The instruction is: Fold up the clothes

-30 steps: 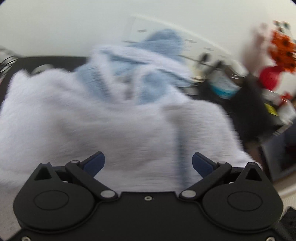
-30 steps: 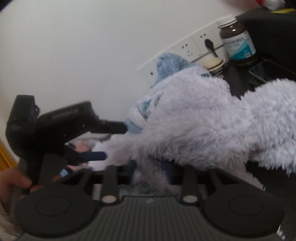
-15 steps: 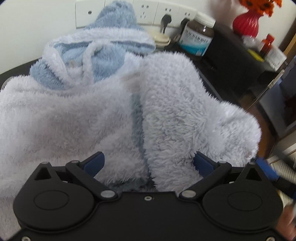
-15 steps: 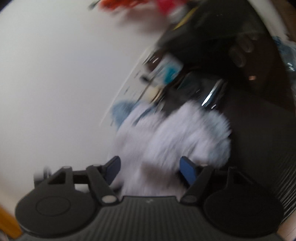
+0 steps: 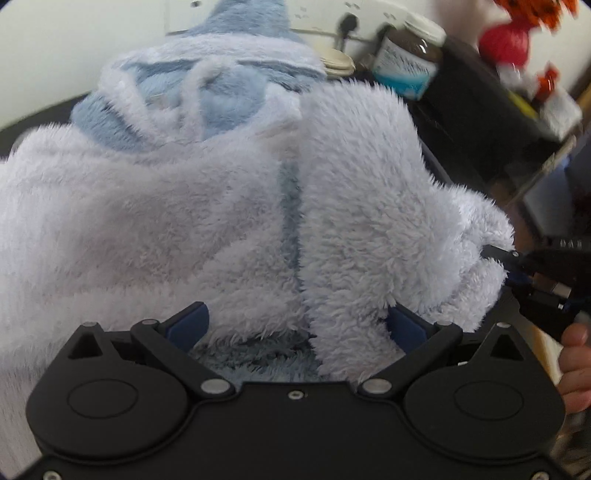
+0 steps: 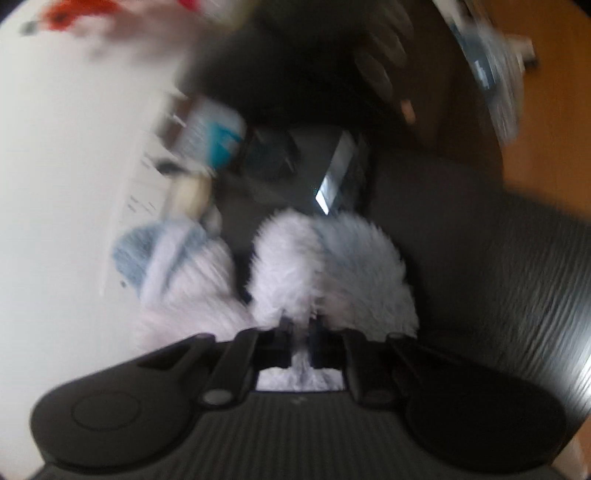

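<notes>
A fluffy pale lilac hooded garment [image 5: 166, 206] lies spread on the dark table, its blue-lined hood [image 5: 221, 92] toward the wall. One sleeve [image 5: 369, 184] is folded over the front. My left gripper [image 5: 297, 325] hovers open over the hem; fleece lies between its blue pads [image 5: 188, 325] without being pinched. In the left wrist view my right gripper [image 5: 511, 267] bites the sleeve's end at the right. The blurred right wrist view shows that gripper [image 6: 299, 341] with its jaws closing tight on a tuft of the sleeve [image 6: 332, 258].
A brown jar [image 5: 410, 62], a small round tin [image 5: 336, 62] and a black box [image 5: 472, 110] stand behind the garment under wall sockets [image 5: 347, 22]. A red vase [image 5: 506, 40] is at the back right. Bare dark table [image 6: 498, 288] lies to the right. A person's fingers [image 5: 572, 354] show.
My right gripper swung round to the sleeve's end and went from open to closed on it. The left gripper sank a little toward the garment, still open.
</notes>
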{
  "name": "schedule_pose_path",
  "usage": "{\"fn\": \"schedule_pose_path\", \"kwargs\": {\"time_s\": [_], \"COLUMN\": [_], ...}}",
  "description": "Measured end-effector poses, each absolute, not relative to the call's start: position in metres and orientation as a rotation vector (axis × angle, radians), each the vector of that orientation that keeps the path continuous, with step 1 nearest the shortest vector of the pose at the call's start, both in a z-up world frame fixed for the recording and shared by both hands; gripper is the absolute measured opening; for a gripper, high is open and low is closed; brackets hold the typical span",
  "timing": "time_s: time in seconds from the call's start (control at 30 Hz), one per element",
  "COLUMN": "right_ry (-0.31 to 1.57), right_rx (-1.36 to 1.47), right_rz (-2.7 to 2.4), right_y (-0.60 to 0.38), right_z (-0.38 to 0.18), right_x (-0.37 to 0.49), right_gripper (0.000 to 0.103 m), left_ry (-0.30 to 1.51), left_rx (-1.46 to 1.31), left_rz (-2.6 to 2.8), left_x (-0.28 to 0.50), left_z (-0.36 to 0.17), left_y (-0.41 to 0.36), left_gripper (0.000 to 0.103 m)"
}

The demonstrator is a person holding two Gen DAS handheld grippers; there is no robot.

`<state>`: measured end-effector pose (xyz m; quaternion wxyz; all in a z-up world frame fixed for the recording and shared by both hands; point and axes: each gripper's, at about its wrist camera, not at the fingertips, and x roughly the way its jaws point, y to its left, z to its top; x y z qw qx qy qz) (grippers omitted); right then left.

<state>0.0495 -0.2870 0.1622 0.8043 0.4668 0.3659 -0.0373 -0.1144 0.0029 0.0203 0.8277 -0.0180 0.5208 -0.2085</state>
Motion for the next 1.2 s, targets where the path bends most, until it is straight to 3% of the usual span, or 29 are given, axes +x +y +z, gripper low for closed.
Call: {"fn": "schedule_pose_path", "kwargs": {"time_s": [0.17,0.3,0.47,0.57,0.6,0.7,0.83,1.03,1.2], "right_ry": [0.253,0.064,0.301,0.528,0.604,0.724,0.705,0.726,0.728], "right_rx": [0.686,0.392,0.196,0.067,0.026,-0.046,0.048,0.144,0.233], "right_rz": [-0.017,0.275,0.741,0.876,0.903,0.942,0.926,0.718,0.689], "right_y": [-0.264,-0.202,-0.099,-0.043,-0.028,-0.016,-0.044,-0.075,-0.08], "right_z": [0.267,0.316,0.276,0.225,0.209,0.193,0.206,0.209,0.206], "right_x": [0.024,0.015,0.019,0.017,0.016,0.006,0.002,0.008,0.006], "right_gripper": [0.007,0.007,0.007,0.016,0.025,0.029,0.044,0.044,0.044], "left_ry": [1.015,0.971,0.901,0.911,0.916,0.943,0.966,0.97,0.965], "left_rx": [-0.28,-0.544,-0.701,-0.76,-0.781,-0.816,-0.853,-0.823,-0.586], "left_rz": [-0.398,-0.361,-0.204,-0.107,-0.086,-0.045,-0.049,-0.133,-0.225], "left_x": [-0.108,-0.109,-0.122,-0.131,-0.135,-0.146,-0.149,-0.137,-0.094], "left_z": [0.062,0.08,0.076,0.058,0.051,0.034,0.018,0.016,0.036], "left_y": [0.062,0.128,0.208,0.242,0.252,0.269,0.279,0.269,0.216], "left_gripper": [0.103,0.103,0.103,0.103,0.103,0.103,0.103,0.103,0.103]}}
